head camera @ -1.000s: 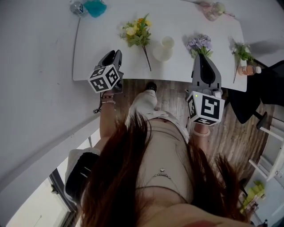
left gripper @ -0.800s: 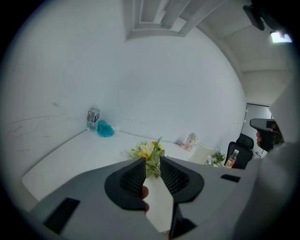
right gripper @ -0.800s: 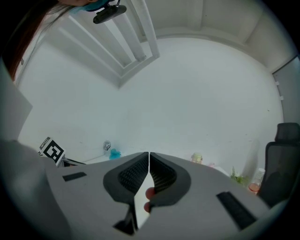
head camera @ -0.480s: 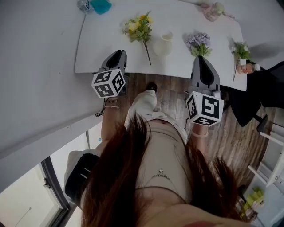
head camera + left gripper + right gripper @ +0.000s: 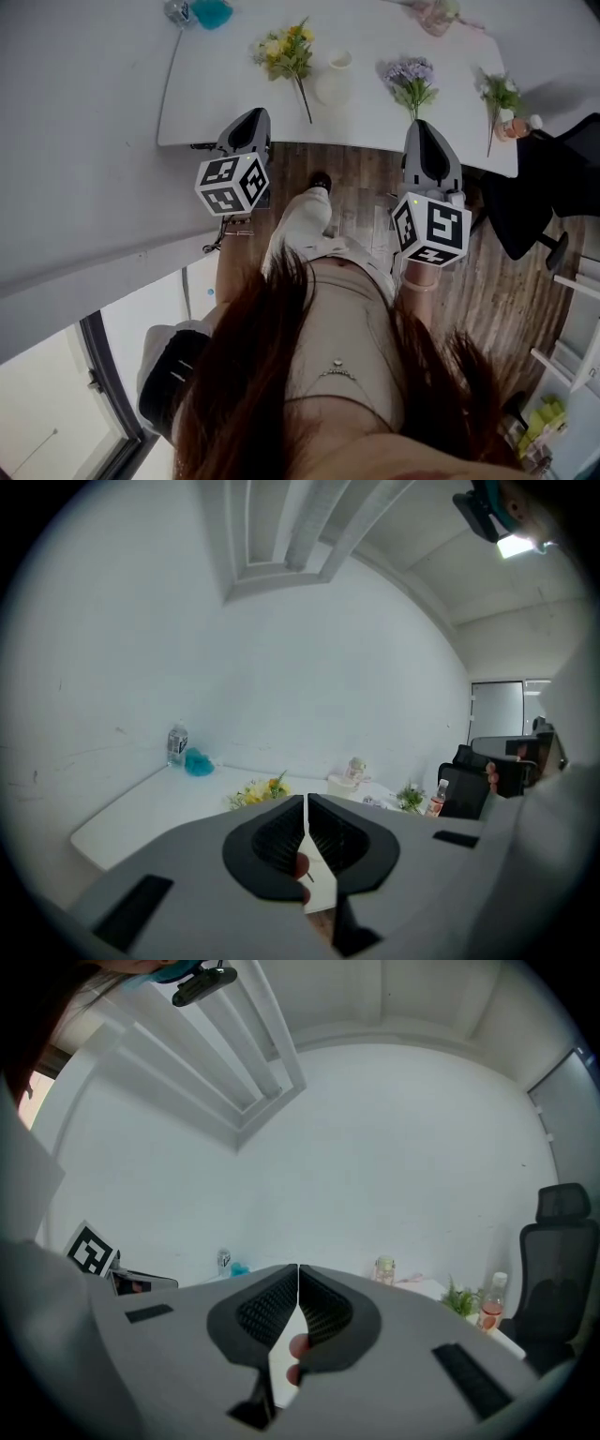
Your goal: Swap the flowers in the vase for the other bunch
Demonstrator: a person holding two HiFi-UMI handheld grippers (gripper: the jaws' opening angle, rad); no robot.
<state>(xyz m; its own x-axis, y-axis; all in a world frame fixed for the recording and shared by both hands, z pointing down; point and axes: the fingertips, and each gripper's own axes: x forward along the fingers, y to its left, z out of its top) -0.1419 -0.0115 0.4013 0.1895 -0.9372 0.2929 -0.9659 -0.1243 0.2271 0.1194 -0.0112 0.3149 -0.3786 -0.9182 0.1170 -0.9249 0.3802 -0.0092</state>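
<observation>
On the white table (image 5: 216,103) a yellow bunch (image 5: 286,52) lies left of a white vase (image 5: 334,82), and a purple bunch (image 5: 411,80) lies right of it. I see no flowers in the vase. My left gripper (image 5: 252,116) hangs just off the table's near edge, below the yellow bunch. Its jaws have just been closing, and they stand shut with nothing between them. My right gripper (image 5: 423,126) is shut and empty at the near edge below the purple bunch. In the left gripper view its tips (image 5: 306,803) meet in front of the yellow bunch (image 5: 258,791) and the vase (image 5: 345,785).
A green sprig (image 5: 497,94) and a pink bottle (image 5: 517,127) stand at the table's right end. A water bottle (image 5: 176,11) and a teal object (image 5: 210,11) sit at the far left corner. A black chair (image 5: 534,206) stands to the right on the wooden floor.
Both grippers have drawn back from over the table to its near edge. The left one has also risen, and the table now sits further from me in view.
</observation>
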